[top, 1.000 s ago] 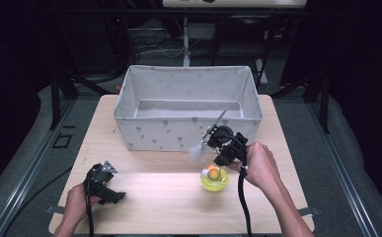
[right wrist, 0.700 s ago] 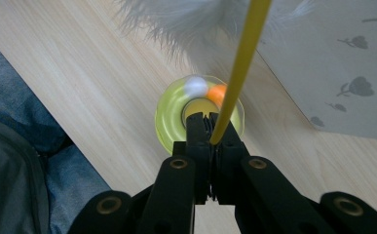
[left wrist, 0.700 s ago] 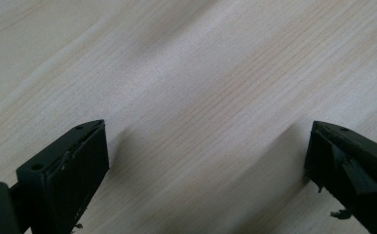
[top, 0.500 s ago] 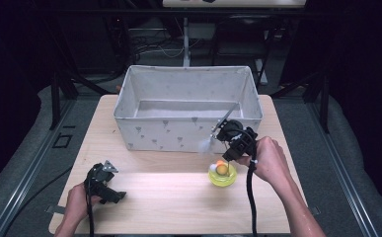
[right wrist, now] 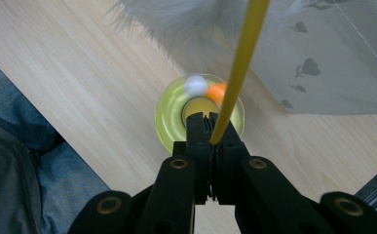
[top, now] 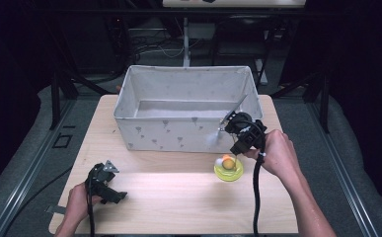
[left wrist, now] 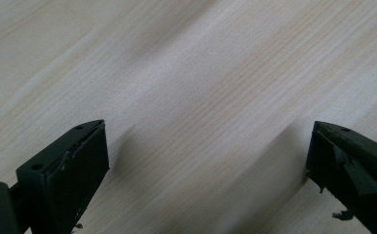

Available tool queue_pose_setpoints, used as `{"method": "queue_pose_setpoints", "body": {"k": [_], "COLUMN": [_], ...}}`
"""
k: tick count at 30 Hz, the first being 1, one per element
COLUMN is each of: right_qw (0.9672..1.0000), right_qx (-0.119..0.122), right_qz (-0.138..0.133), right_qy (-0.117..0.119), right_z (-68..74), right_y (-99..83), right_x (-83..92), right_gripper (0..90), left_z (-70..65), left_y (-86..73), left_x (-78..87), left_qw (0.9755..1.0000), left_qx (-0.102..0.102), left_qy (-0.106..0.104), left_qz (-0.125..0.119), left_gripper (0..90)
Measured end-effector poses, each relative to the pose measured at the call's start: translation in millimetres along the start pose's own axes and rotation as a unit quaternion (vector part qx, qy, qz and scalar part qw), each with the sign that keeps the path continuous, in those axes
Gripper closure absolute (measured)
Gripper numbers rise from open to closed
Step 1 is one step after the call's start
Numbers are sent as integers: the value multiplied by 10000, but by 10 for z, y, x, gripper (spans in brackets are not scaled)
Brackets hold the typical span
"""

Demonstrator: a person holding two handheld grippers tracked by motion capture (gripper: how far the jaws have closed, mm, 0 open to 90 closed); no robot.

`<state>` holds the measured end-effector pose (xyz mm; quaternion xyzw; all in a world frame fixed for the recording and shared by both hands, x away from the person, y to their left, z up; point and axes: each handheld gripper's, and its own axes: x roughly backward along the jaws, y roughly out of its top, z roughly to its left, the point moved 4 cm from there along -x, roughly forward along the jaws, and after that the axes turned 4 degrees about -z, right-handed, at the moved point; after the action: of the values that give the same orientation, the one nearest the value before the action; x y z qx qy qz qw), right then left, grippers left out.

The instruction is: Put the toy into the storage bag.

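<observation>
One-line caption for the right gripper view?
Right gripper clamps a yellow wand above a yellow base, fluffy tip near the fabric bin.

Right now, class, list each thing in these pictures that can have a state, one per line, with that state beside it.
Right gripper: shut on the yellow stick.
Yellow stick: gripped at its lower end, feather tuft at the far end.
Yellow disc: flat on the table, white ball and orange ball on it.
Fabric bin: open-topped, upright.
Left gripper: open, nothing between its jaws.

High view looks down over the table (top: 178,197); both gripper views sit close above its wood.
</observation>
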<state>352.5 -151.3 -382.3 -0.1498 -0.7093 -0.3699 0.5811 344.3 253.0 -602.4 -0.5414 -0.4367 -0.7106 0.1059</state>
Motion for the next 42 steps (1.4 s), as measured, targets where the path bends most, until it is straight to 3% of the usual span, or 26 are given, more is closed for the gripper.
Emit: {"method": "queue_pose_setpoints", "body": {"k": [28, 42], "right_qw": [9999, 10000], "right_qx": [-136, -40], "right_qz": [16, 67], "right_qy": [-61, -24], "right_z": [-182, -216], "right_y": [101, 191], "right_x": [280, 318], "right_gripper": [879, 879], "left_z": [3, 4], "left_y": [-1, -2], "left_x": [-3, -3], "left_qw": [10000, 10000], "left_qx": [-3, -2], "left_qy": [-1, -3], "left_qz": [11, 17], "left_gripper": [21, 21]}}
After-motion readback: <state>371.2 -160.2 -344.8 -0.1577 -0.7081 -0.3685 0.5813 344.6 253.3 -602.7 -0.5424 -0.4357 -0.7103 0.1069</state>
